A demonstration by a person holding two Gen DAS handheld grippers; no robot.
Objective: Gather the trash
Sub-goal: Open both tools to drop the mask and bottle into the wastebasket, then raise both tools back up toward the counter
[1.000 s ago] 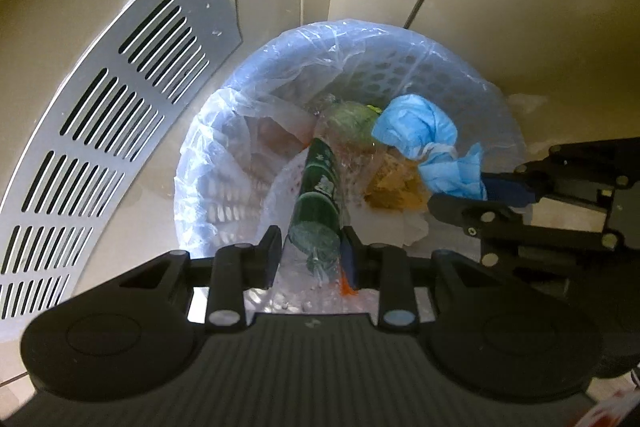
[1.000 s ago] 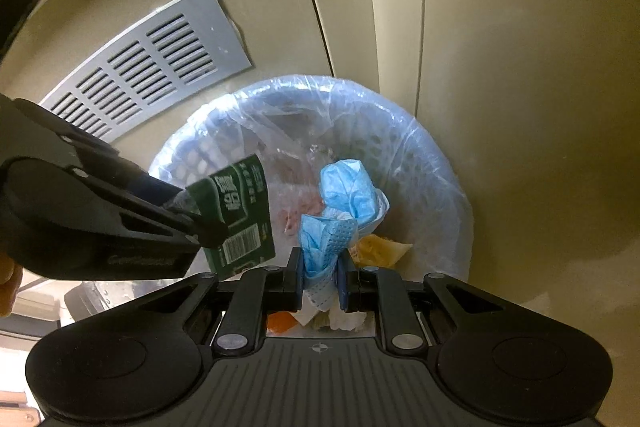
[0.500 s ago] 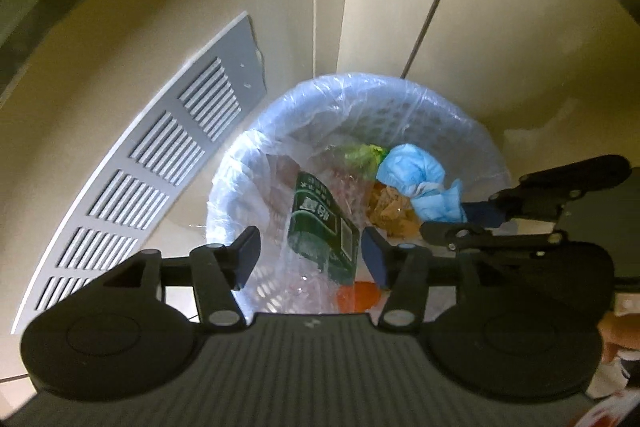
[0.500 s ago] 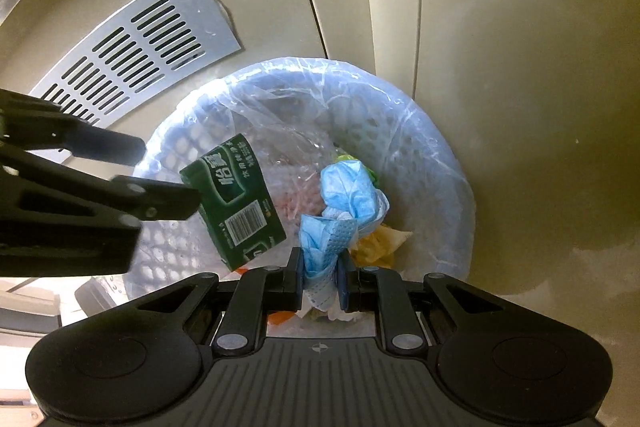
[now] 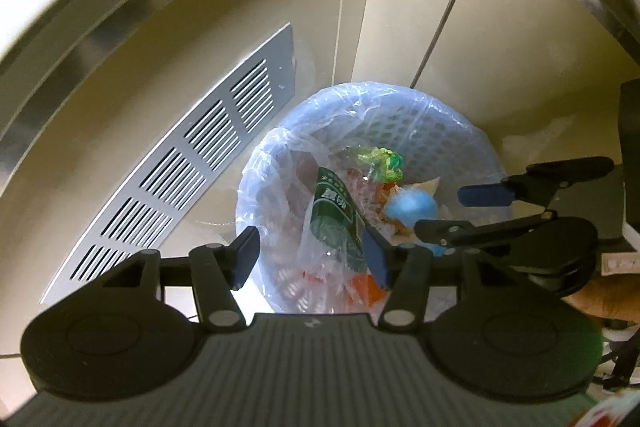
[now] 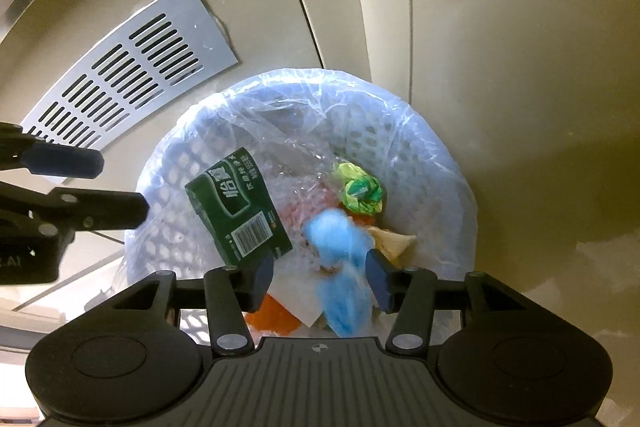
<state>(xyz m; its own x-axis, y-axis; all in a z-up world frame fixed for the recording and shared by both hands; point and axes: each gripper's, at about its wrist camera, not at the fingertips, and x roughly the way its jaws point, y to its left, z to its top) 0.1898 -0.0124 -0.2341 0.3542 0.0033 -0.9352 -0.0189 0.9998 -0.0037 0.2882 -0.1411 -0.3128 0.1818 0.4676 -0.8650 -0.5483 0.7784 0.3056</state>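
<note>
A white mesh trash basket [image 5: 452, 131] [image 6: 400, 143] lined with a clear plastic bag sits below both grippers. A dark green carton [image 5: 334, 215] [image 6: 236, 207] lies inside it on the left. A blue crumpled face mask [image 6: 340, 263] [image 5: 412, 205], blurred, is in the basket between and below my right gripper's fingers, touching neither. My left gripper [image 5: 314, 259] is open and empty above the basket. My right gripper [image 6: 320, 277] is open and empty; it also shows in the left wrist view [image 5: 460, 213].
A green and yellow wrapper [image 6: 360, 191], orange scraps [image 6: 272, 315] and paper lie in the basket. A perforated metal vent panel [image 5: 180, 183] lies on the beige floor to the left. Beige cabinet panels [image 6: 500, 27] stand behind the basket.
My left gripper opened and let the green carton fall into the basket, then rose. My right gripper opened and released the blue mask, which is dropping into the basket.
</note>
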